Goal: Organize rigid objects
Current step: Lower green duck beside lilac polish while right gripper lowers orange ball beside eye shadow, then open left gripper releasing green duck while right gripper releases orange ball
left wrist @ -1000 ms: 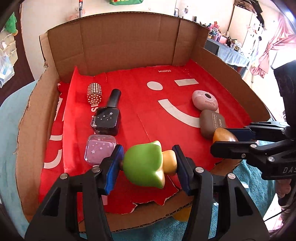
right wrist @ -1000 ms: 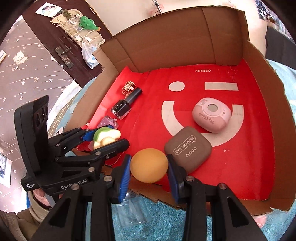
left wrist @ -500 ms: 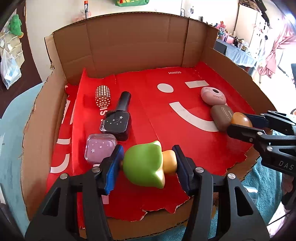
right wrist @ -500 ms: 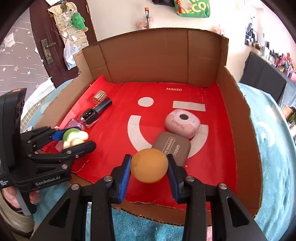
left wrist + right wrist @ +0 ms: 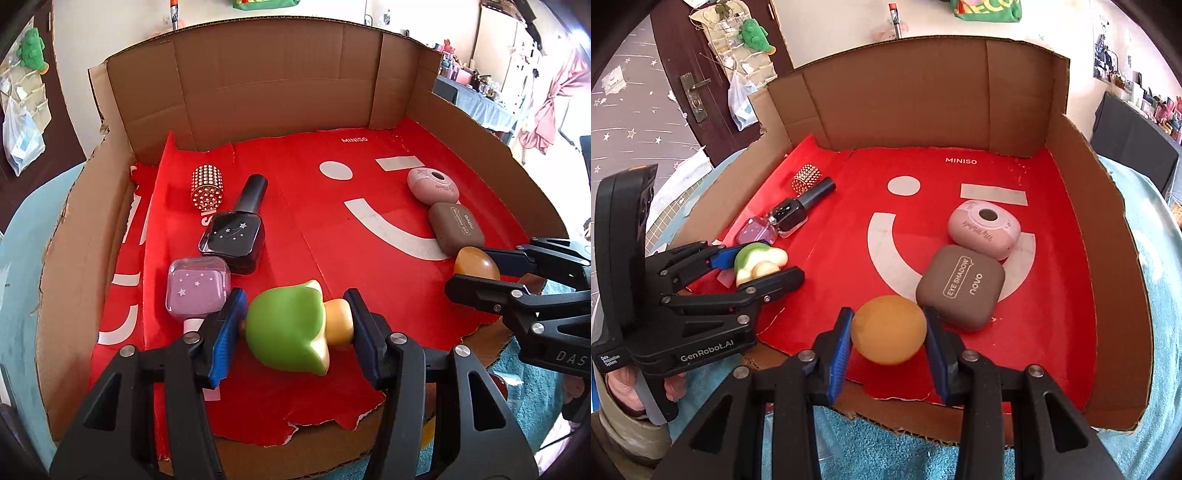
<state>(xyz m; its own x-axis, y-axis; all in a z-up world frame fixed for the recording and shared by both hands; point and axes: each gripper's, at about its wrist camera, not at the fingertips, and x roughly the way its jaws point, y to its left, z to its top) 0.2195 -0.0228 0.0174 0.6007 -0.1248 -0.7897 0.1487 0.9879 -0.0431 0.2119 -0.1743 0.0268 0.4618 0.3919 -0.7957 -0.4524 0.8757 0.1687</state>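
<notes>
The left gripper (image 5: pixel 295 328) squeezes one green toy (image 5: pixel 286 328). The right gripper (image 5: pixel 888 330) squeezes one orange ball (image 5: pixel 888 328). Two bottles, two cases and one sparkly cap (image 5: pixel 207 184) lie in the box (image 5: pixel 258 74).

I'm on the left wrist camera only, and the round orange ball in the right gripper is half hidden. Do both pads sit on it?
Observer: Yes. In the right wrist view the round orange ball sits squarely between both blue pads of the right gripper.
Operator: What is the brown rounded case next to it?
Observer: The lid of the brown rounded case reads EYE SHADOW, with novo beside it.
Operator: What is behind my own gripper?
Observer: A person's hand wraps the handle of the left gripper, which clamps the green and cream toy.
</notes>
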